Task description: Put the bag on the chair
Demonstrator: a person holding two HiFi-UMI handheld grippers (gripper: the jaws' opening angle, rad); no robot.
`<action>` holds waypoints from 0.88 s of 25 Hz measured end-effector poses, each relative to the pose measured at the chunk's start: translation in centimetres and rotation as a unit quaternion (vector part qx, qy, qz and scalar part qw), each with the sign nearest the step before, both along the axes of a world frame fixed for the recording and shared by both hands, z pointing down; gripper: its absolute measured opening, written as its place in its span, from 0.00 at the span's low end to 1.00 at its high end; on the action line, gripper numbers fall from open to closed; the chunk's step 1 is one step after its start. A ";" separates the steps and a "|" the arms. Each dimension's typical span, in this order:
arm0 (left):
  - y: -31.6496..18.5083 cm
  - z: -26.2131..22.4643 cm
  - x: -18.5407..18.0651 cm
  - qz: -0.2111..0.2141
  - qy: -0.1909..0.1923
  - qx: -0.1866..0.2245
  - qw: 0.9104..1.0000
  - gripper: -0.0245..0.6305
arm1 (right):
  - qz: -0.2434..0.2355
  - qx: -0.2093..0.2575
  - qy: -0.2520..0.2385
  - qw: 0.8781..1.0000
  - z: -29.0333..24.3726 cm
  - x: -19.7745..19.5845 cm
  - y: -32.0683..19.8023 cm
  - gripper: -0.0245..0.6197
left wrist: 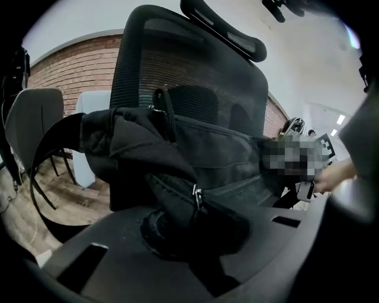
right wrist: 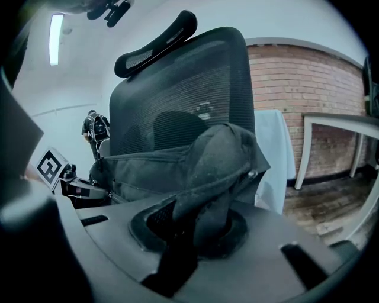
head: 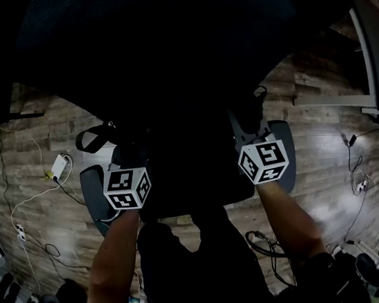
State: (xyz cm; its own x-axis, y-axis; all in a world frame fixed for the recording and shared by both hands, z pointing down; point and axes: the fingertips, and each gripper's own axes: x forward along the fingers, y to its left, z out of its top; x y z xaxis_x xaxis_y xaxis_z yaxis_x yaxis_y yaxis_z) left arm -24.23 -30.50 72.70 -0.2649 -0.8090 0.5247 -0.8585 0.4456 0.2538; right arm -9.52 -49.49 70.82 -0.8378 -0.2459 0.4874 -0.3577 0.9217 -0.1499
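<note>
Wood-plank flooring [head: 322, 162] lies under the whole scene, with a white power adapter [head: 60, 167] and loose cables [head: 23, 215] on it at the head view's left.

Nearest, 2 bare forearms reach forward, the left forearm [head: 113, 253] and the right forearm [head: 287, 218], each ending at a marker cube [head: 127, 188] on its gripper.

The left gripper [left wrist: 195, 232] has its jaws drawn close together on a bunched fold of the bag [left wrist: 213, 154], right beside a metal zip puller [left wrist: 195, 194]. The right gripper [right wrist: 195, 232] is likewise pinched tight on a gathered fold at the bag's other end, so the black bag is stretched between the 2 grippers.

It sits over the chair's seat [head: 284, 146], whose grey edges show on both sides of it from above. The head view is too dark to tell whether the bag's underside touches the seat. A strap loop [left wrist: 44, 165] hangs off the bag's left end.

Just behind the bag stands the chair's mesh backrest [right wrist: 177, 94], upright, with a curved headrest [right wrist: 157, 41] on top.

Farther back, a second grey chair [left wrist: 41, 112] stands to the left, a white table [right wrist: 337, 127] to the right, and a brick wall [right wrist: 308, 100] closes the room.
</note>
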 end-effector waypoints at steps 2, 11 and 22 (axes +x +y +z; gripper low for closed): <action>0.0 1.0 0.0 -0.009 0.002 -0.009 1.000 0.10 | 0.002 -0.006 0.004 1.000 1.1 0.1 0.0 0.15; 0.7 5.3 -0.5 -0.030 0.014 -0.037 0.999 0.10 | 0.007 -0.028 0.011 1.000 5.9 0.2 0.9 0.15; 0.1 6.4 -1.0 -0.033 0.018 -0.024 0.999 0.10 | 0.020 -0.037 0.003 0.999 8.1 -0.1 -0.2 0.19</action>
State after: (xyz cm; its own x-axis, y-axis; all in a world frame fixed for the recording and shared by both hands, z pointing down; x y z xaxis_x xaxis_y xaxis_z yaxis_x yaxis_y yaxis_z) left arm -25.23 -30.35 79.07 -0.2962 -0.7639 0.5733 -0.8178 0.5129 0.2610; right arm -9.62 -49.72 78.88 -0.8254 -0.2427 0.5097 -0.3950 0.8933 -0.2144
